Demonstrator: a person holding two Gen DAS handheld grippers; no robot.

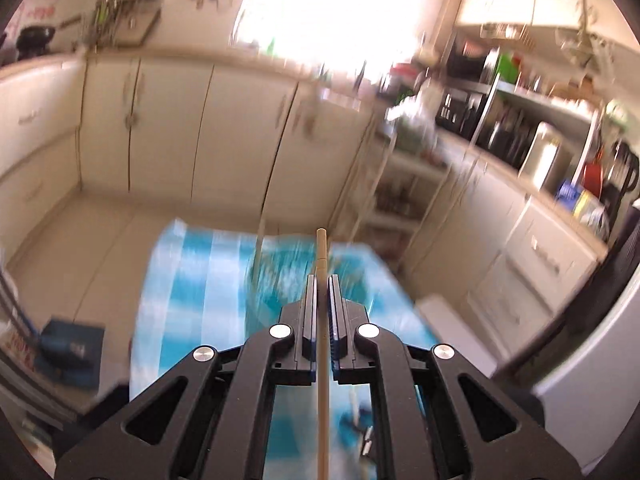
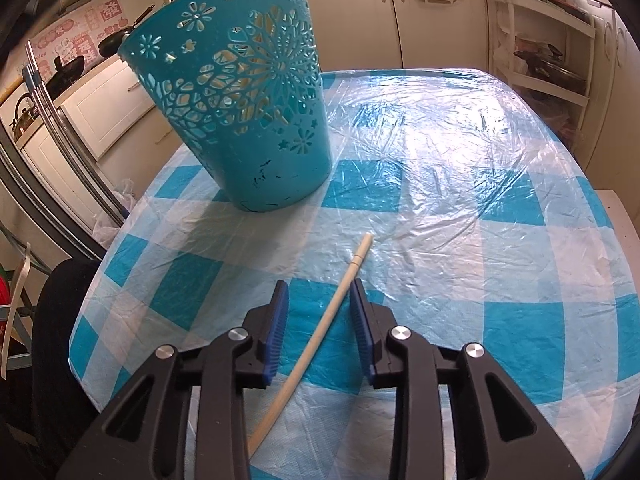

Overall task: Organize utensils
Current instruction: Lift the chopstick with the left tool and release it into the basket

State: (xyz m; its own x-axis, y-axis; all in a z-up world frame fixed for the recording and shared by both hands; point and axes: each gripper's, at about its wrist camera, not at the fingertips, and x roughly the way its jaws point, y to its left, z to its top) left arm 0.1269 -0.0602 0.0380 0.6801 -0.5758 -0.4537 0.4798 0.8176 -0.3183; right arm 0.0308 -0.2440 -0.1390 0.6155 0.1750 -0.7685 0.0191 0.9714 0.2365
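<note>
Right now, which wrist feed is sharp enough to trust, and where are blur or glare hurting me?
Left wrist view: background motion-blurred and the window blown out; only the left gripper, shut on a chopstick, is crisp. Right wrist view: sharp, with glare on the plastic table cover; the basket, the second chopstick and the open right gripper read clearly.

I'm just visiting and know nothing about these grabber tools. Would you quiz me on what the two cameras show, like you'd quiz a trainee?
1. True or false: the left gripper is clamped on a thin pale wooden chopstick.
2. The second pale chopstick lies where? A) inside the basket B) on the table between the open fingers of the right gripper C) on the floor
3. Fill in: the teal plastic cut-out basket stands on a blue-and-white ____ tablecloth.

Key: 1 true; 2 B; 3 checked.
</note>
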